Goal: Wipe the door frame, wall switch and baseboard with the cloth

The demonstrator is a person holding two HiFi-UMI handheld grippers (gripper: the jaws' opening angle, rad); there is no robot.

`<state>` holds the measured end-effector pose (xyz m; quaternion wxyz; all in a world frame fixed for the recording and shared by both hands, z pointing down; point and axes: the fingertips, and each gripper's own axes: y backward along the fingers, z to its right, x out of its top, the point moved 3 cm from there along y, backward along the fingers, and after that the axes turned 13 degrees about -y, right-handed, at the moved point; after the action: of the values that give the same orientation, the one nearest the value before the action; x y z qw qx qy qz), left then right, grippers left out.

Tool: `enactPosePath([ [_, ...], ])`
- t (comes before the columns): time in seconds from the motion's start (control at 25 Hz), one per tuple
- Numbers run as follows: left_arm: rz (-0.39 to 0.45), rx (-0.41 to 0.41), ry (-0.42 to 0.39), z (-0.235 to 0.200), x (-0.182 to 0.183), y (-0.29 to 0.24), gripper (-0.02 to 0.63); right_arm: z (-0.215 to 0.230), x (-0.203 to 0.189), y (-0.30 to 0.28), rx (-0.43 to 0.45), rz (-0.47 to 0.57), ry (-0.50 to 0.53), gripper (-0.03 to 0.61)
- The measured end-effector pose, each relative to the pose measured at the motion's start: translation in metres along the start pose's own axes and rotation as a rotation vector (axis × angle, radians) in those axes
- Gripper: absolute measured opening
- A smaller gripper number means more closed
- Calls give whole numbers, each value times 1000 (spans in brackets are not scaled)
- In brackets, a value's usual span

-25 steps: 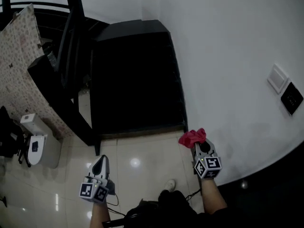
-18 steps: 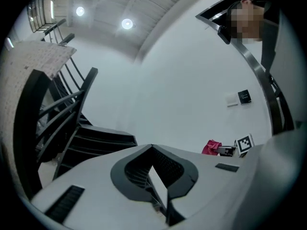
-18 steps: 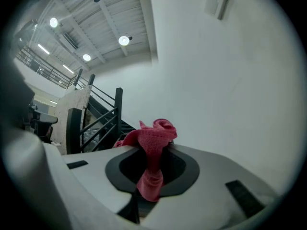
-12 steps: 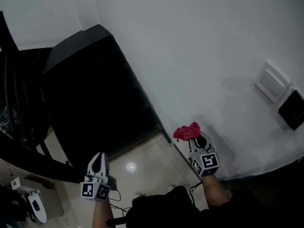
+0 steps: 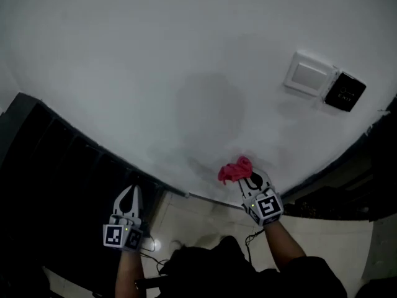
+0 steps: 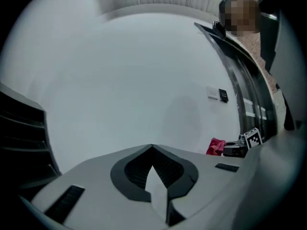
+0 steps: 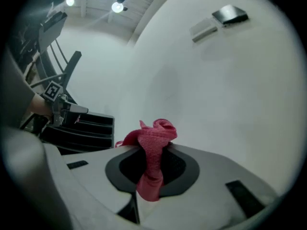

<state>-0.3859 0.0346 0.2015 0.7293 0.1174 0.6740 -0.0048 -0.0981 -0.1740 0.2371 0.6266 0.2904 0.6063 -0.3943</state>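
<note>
My right gripper (image 5: 251, 180) is shut on a crumpled red cloth (image 5: 235, 170), which bunches out above the jaws (image 7: 154, 140) close to the white wall. High on that wall to the right is a white wall switch (image 5: 308, 74) with a black panel (image 5: 345, 92) beside it; both show in the right gripper view, the switch (image 7: 203, 30) and the panel (image 7: 230, 14). My left gripper (image 5: 128, 194) hangs lower left, shut with nothing in it (image 6: 152, 150), near the dark door (image 5: 49, 166). A dark baseboard band (image 5: 329, 172) runs along the wall's foot.
Pale glossy floor tiles (image 5: 205, 219) lie between the grippers, with a cable trailing below. The person's dark sleeve and body fill the bottom middle. In the left gripper view the red cloth (image 6: 216, 146) and right gripper (image 6: 240, 145) show far right, and a dark frame (image 6: 244, 90) curves past them.
The head view has swung from the dark door and floor onto the white wall, so the switch now sits upper right. Both grippers keep their hold and spacing.
</note>
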Motion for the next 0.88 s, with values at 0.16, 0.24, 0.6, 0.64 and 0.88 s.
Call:
enactPosePath([
  [0.16,26,-155,37,-36,-9,-42,-6,-15,-3,-3,-183,20,-25,52],
  [0.24,7,-214,86,-40,-23,-50,-6,-25,-13,2,-236,19,-31,52],
  [0.6,-138,-353,95,-19,-105,-64,-6,-39,-82,-16,-231,-116,-23,52],
  [0.64,-146,-359,100,-15,-119,-67,-6,-36,-95,-21,-220,-131,0,52],
  [0.88,-212,-403,113,20,-225,-60,-6,-27,-215,-38,-165,-242,53,52],
])
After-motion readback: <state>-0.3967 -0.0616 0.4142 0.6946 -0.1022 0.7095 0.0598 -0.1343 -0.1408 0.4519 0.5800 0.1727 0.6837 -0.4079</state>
